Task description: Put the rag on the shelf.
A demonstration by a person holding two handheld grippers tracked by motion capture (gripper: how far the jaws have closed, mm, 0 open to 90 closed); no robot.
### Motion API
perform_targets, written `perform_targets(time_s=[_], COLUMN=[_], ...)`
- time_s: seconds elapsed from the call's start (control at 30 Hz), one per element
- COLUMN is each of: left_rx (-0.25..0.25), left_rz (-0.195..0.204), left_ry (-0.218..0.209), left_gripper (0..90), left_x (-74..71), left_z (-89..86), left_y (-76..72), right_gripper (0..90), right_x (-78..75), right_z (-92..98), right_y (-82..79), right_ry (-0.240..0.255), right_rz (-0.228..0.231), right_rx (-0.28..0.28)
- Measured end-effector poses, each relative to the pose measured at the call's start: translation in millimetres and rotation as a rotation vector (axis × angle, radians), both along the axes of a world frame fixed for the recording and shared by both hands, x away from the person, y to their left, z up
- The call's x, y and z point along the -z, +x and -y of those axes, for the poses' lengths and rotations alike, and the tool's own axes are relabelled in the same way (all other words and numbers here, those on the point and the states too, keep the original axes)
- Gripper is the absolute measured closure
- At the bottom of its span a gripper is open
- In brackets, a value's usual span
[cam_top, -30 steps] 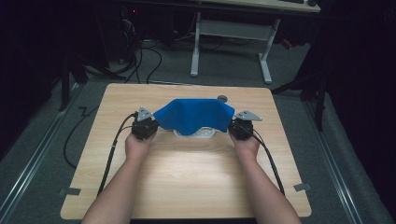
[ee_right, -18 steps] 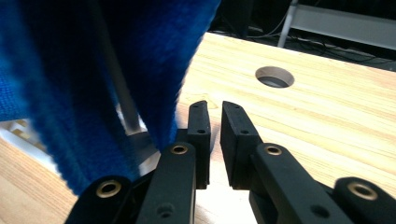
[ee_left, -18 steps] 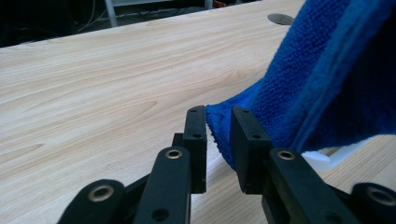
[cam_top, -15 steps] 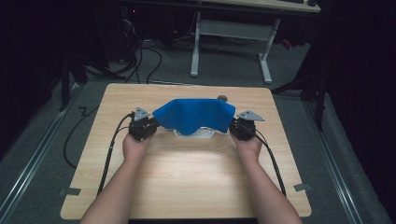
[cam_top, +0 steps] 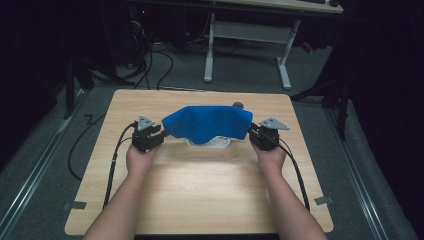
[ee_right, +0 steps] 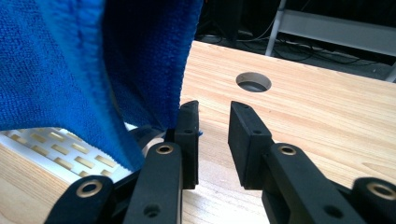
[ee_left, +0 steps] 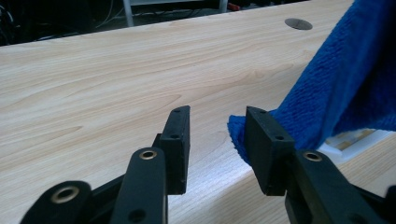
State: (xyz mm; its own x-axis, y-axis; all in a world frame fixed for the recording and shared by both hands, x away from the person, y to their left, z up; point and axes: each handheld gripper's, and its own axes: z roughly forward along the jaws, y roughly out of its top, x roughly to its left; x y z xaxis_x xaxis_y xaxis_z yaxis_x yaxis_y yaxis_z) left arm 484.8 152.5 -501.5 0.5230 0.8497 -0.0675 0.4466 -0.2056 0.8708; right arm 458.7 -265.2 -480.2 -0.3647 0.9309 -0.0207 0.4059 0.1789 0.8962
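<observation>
Two tongs, left [ee_left: 212, 135] and right [ee_right: 212, 140], both released | blue terry cloth [cam_top: 207, 122] draped, sagging over white slotted tray [ee_right: 51, 149].

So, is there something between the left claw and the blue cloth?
Nothing visible. The left claw stands open, and the blue cloth lies against the outside of one jaw, with bare table in the gap.

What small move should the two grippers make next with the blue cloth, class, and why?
Probably draw both grippers back. The left gripper and right gripper stand open, and the blue cloth is draped over the white slotted tray, its edges beside the jaws rather than between them.
</observation>
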Motion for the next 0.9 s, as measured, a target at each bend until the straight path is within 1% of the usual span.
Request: perform_targets(time_s=[0.17,0.27,0.3,0.33,0.37,0.43,0.53,0.57,0.6,0.63,0.8,0.83,0.9], left_rx=[-0.003,-0.003,-0.003,-0.004,-0.008,-0.016,-0.025,-0.028,-0.032,-0.034,-0.032,-0.032,-0.031], left_rz=[-0.006,-0.005,-0.004,-0.004,0.004,0.005,0.004,0.005,-0.002,-0.002,0.004,0.006,0.004], left_ry=[0.019,0.033,0.034,0.034,0.035,0.027,0.026,0.023,0.025,0.023,0.024,0.025,0.028], left_gripper=[60.4,60.3,60.3,60.3,60.2,60.2,60.0,59.9,59.9,59.8,59.6,59.5,59.3], left_x=[-1.5,-2.6,-2.8,-2.8,-2.7,-2.0,0.2,1.1,1.7,2.6,4.7,5.2,6.2], left_z=[-4.2,-5.9,-6.5,-7.1,-8.0,-10.1,-13.5,-14.6,-15.6,-16.4,-20.1,-20.7,-22.2], left_y=[-1.3,-3.0,-3.5,-4.2,-5.4,-7.5,-10.7,-11.8,-12.5,-13.6,-20.1,-21.6,-24.3], right_gripper=[68.7,67.4,67.0,66.5,66.0,65.2,64.4,64.4,64.4,64.4,63.3,63.1,63.1], right_x=[-1.5,-1.1,-0.4,0.2,1.2,2.1,2.1,1.9,2.0,2.2,2.7,2.3,1.8], right_z=[3.1,6.7,8.3,9.9,11.1,12.9,14.8,15.4,16.4,17.6,22.0,22.4,22.6], right_y=[-2.3,-4.9,-5.6,-5.9,-6.3,-8.4,-11.2,-12.9,-14.7,-15.9,-21.2,-22.4,-26.2], right_ry=[-0.007,0.006,0.011,0.011,0.004,-0.005,-0.017,-0.014,-0.007,-0.005,-0.022,-0.03,-0.025], right_rz=[-0.005,0.013,0.012,-0.001,-0.003,-0.009,-0.004,0.002,0.012,0.013,0.001,0.006,0.018], right_rx=[0.009,0.023,0.03,0.032,0.034,0.037,0.034,0.037,0.041,0.044,0.046,0.041,0.035])
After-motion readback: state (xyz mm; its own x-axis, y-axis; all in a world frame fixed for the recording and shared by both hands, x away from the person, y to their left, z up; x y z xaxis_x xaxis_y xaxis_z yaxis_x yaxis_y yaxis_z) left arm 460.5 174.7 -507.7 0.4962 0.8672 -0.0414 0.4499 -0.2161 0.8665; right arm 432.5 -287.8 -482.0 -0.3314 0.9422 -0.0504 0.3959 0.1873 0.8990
